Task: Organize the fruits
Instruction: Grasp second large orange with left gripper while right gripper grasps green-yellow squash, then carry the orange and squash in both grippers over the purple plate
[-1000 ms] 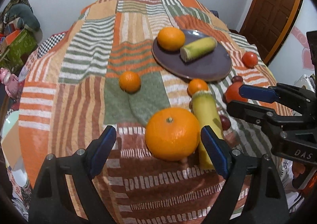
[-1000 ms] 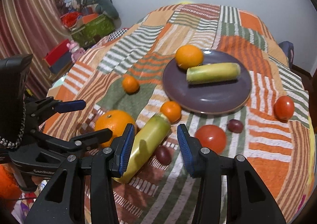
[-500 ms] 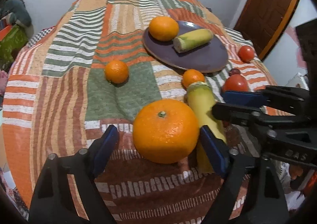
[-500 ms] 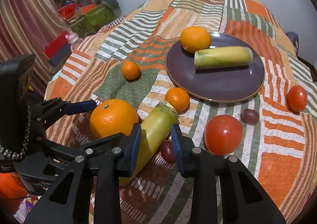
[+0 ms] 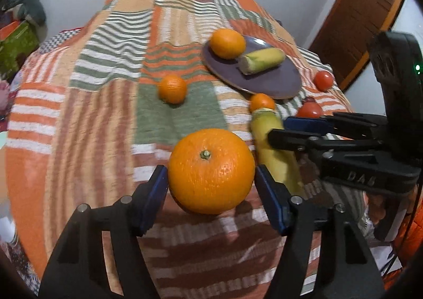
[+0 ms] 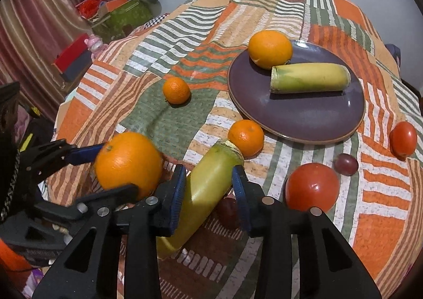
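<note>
Striped blanket: under both tongs and under all the fruit, spread out far ahead of them.

Purple plate: flat on the blanket, well ahead of the right tongs, ahead and to the right of the left tongs.

Left tongs: closing around the big orange, both blue pads touching its sides.

Right tongs: just beside the left tongs, on their right; opening a little, with the long yellow fruit between the pads and both pads right against it.

Big orange: between the pads of the left tongs, stem dot up, low over the blanket; cannot tell if lifted or resting.

Long yellow fruit: between the pads of the right tongs, tilted, far end pointing ahead at a small orange, near end down by the blanket.

Other long yellow fruit: lying on the plate, well ahead of the right tongs.

Plate orange: on the far left side of the plate, touching the other long yellow fruit.

Big tomato: on the blanket just to the right of the right tongs.

Small tomato: far off to the right of the right tongs, near the plate.

Near small orange: just ahead of the right tongs, touching the tip of the long yellow fruit, beside the plate rim.

Far small orange: alone on a green patch, well ahead of the left tongs.

Grape: just past the big tomato.

Dark grape: low under the right tongs, partly hidden.
</note>
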The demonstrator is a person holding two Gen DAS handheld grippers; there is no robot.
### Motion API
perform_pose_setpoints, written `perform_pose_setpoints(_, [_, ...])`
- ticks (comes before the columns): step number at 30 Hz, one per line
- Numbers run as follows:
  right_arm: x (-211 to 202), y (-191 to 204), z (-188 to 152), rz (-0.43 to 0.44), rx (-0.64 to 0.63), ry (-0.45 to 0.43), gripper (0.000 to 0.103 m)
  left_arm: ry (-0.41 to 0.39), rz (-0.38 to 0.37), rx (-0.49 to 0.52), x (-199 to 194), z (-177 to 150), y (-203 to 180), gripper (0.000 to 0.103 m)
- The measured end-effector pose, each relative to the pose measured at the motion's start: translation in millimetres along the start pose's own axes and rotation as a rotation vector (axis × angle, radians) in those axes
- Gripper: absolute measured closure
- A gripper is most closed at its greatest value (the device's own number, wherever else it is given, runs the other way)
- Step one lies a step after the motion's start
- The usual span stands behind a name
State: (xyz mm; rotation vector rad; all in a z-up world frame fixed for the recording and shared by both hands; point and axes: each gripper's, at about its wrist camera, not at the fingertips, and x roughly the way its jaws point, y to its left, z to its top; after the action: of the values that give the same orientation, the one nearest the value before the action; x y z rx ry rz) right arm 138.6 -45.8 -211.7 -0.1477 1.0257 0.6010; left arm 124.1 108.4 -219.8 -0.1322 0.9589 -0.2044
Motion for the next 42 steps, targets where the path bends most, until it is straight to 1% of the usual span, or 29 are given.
perform_pose_setpoints(3, [2.0,1.1,0.2,0.003,-0.004,0.014,0.064,-0.008,0.032,-0.018,-8.0,-3.4,12.1,0.036])
perform_pose_setpoints(6, [3.0,5.3,-0.6,-0.013,-0.026,0.02,0.063,-0.009,0.062,-0.024,-11.9,-8.5,20.3,0.036])
perform_pose_setpoints(11, [10.0,9.1,1.3,-0.032,-0.036,0.029,0.059,-0.007,0.08,-0.013,-10.6,-14.0,19.4,0.036])
perform_pose_setpoints(14, [17.6,14.2,3.6,-0.033,-0.044,0.027,0.058,-0.011,0.095,-0.004,-9.2,-14.0,16.8,0.036])
perform_pose_setpoints(18, [24.6,26.3,6.9,-0.014,-0.074,0.025,0.062,-0.007,0.082,-0.019,-7.7,-11.8,18.8,0.036])
perform_pose_setpoints(21, [23.6,34.4,6.3,-0.011,-0.107,0.023,0.063,-0.004,0.073,-0.027,-6.2,-10.8,20.5,0.036])
perform_pose_setpoints(24, [22.3,33.1,2.0,0.007,-0.101,0.045,0.063,-0.005,0.079,-0.022,-5.2,-9.6,18.6,0.036])
perform_pose_setpoints(27, [21.8,27.2,-10.9,0.036,-0.077,0.074,0.064,-0.014,0.075,-0.014,-5.6,-7.7,17.0,0.036])
perform_pose_setpoints(31, [20.6,26.3,-12.4,0.038,-0.057,0.063,0.064,-0.014,0.08,-0.009,-2.0,-4.3,16.9,0.036])
perform_pose_setpoints(36, [25.2,31.4,-10.8,0.016,-0.075,0.032,0.066,-0.019,0.084,-0.013,-2.1,-3.5,16.9,0.036])
perform_pose_setpoints(42, [16.3,25.8,-7.7,0.033,-0.038,0.001,0.066,-0.021,0.069,-0.035,-8.0,-0.7,19.4,0.036])
